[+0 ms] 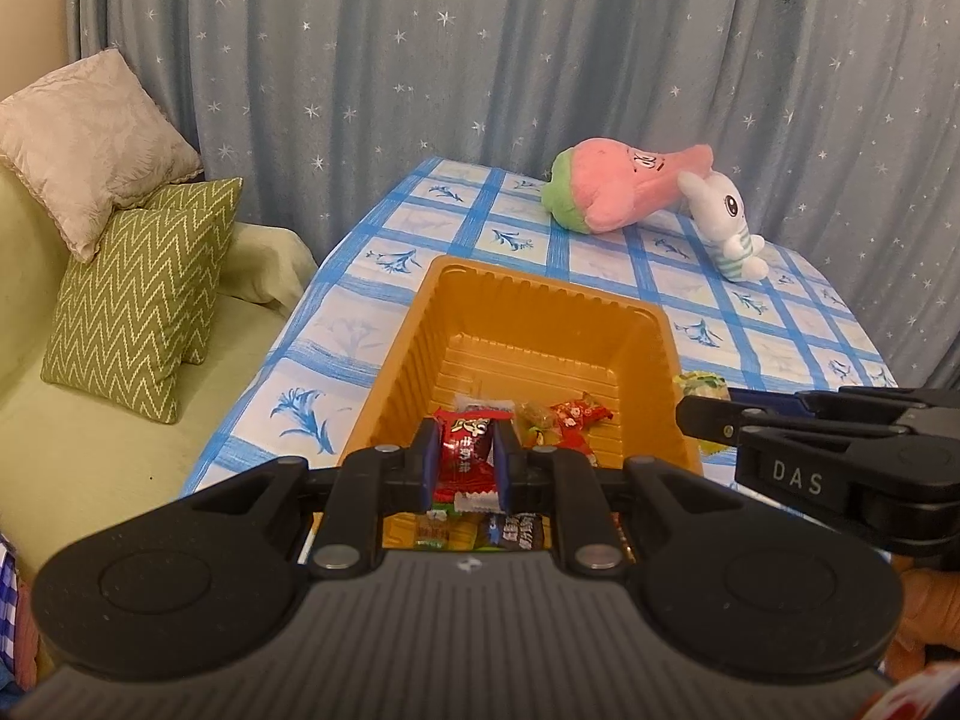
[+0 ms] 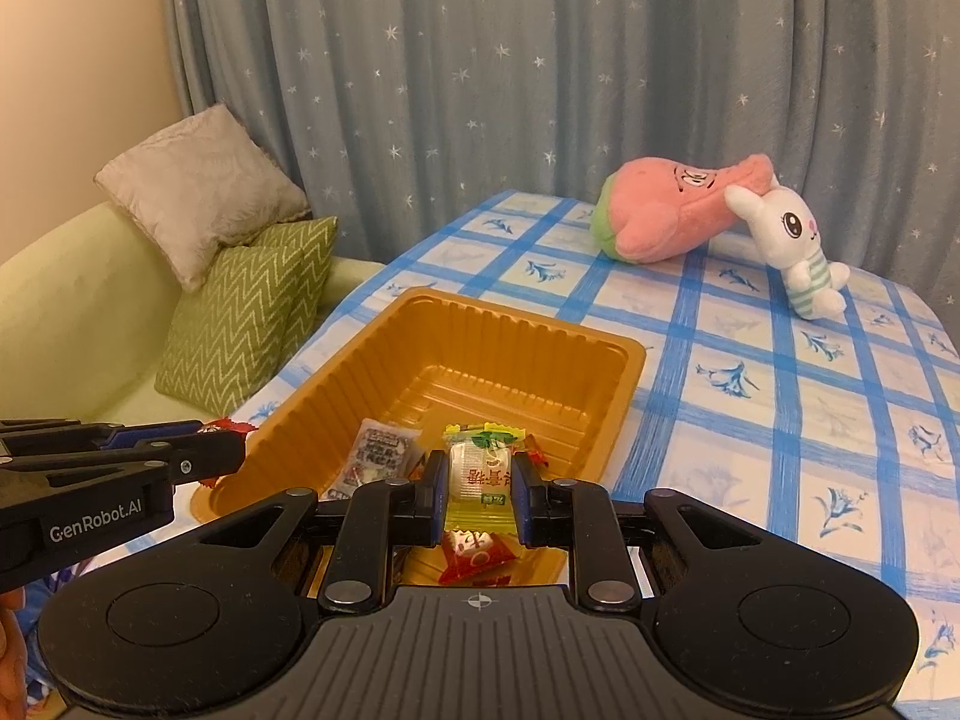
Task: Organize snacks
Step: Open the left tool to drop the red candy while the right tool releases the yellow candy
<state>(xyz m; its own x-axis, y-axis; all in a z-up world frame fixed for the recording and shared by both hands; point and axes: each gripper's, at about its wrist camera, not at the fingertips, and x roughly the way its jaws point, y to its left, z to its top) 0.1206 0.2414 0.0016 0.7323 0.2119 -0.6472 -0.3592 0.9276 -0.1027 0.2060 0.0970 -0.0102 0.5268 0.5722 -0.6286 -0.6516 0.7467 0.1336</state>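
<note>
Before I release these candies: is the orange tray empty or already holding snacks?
Holding snacks: several wrapped candies lie at the orange tray's near end; its far end is bare.

place: home living room | cues: green sofa (image 1: 120,450), cushions (image 1: 144,300), starry curtain (image 1: 480,60), plush toys (image 1: 630,186) on table
</note>
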